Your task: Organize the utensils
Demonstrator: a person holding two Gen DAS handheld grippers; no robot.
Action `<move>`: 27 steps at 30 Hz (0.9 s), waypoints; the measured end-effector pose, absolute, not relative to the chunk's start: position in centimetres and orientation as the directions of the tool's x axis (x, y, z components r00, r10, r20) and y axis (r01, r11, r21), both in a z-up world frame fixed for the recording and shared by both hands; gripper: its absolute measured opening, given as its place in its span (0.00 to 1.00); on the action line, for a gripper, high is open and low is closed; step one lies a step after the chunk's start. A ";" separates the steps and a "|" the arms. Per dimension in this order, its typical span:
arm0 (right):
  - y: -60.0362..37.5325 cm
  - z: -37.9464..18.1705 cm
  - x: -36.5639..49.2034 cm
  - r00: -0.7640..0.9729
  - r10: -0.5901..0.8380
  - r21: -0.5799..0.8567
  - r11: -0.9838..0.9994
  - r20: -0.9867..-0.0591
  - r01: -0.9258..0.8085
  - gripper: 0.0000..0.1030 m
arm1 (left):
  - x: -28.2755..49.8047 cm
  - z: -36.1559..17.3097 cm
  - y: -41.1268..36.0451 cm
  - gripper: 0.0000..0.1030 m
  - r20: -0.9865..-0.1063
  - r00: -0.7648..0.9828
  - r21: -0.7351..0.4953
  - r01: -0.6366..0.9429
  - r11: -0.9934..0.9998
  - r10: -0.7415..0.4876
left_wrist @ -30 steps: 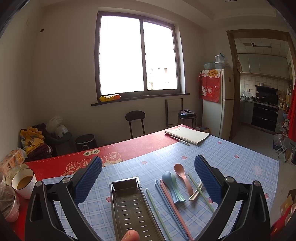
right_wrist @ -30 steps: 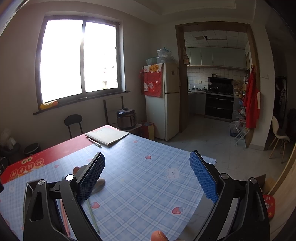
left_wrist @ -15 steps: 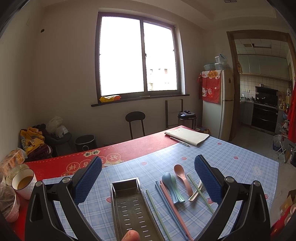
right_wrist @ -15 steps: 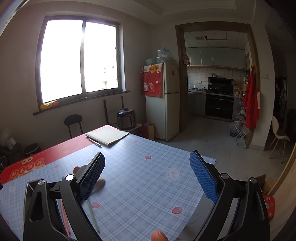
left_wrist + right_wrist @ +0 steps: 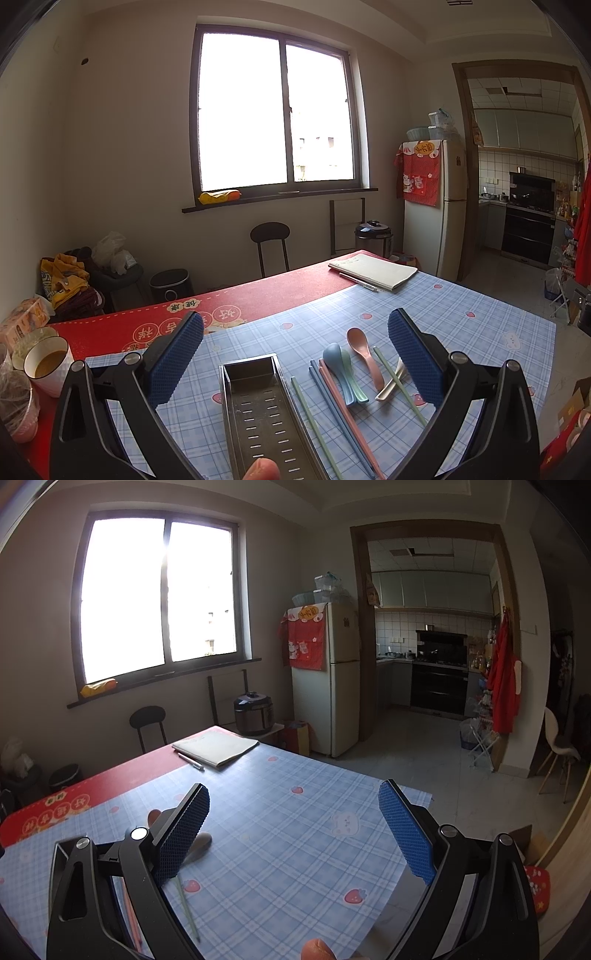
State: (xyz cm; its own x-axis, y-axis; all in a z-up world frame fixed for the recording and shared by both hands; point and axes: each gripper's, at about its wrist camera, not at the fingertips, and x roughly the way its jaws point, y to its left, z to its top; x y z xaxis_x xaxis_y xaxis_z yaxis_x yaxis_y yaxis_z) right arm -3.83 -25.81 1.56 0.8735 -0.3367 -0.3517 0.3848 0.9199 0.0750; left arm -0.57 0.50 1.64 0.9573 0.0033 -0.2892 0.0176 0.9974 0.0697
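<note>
Both the left gripper (image 5: 295,354) and right gripper (image 5: 293,827) hover wide open and empty above the table (image 5: 461,317), where spoons (image 5: 360,349) and chopsticks (image 5: 332,402) lie just right of the metal tray (image 5: 258,406).

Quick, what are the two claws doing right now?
Left claw: open, holding nothing.
Right claw: open, holding nothing.

On your tabletop (image 5: 480,321), the tray (image 5: 258,406) lies left of the chopsticks (image 5: 332,406) and spoons (image 5: 354,365). Behind them, at the far edge, a notebook (image 5: 373,271) lies with a pen (image 5: 358,282) just beside it. A cup (image 5: 48,365) stands far left.
</note>
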 end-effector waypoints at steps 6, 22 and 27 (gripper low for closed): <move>-26.2 1.3 -3.1 0.877 -0.294 0.091 0.932 -0.380 0.351 0.87 | -0.4 1.7 0.5 0.95 -0.300 0.954 0.077 0.016 0.997 0.008; -28.0 -4.3 4.7 0.850 0.005 0.112 0.992 -0.527 0.064 0.87 | 1.1 -1.1 3.1 0.95 -0.409 0.913 0.021 0.022 1.000 -0.012; -26.9 -6.5 7.4 0.809 0.103 0.120 0.992 -0.579 -0.041 0.87 | 1.6 -2.4 3.3 0.94 -0.475 0.879 0.042 -0.003 0.999 0.023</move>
State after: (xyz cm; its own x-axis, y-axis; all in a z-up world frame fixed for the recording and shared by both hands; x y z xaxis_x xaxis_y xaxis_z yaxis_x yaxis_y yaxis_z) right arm 7.43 -26.93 -6.49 0.8087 0.1031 -0.5791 -0.0406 0.9920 0.1199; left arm 1.55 3.27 -2.44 0.8794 0.0225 -0.4755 -0.0027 0.9991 0.0424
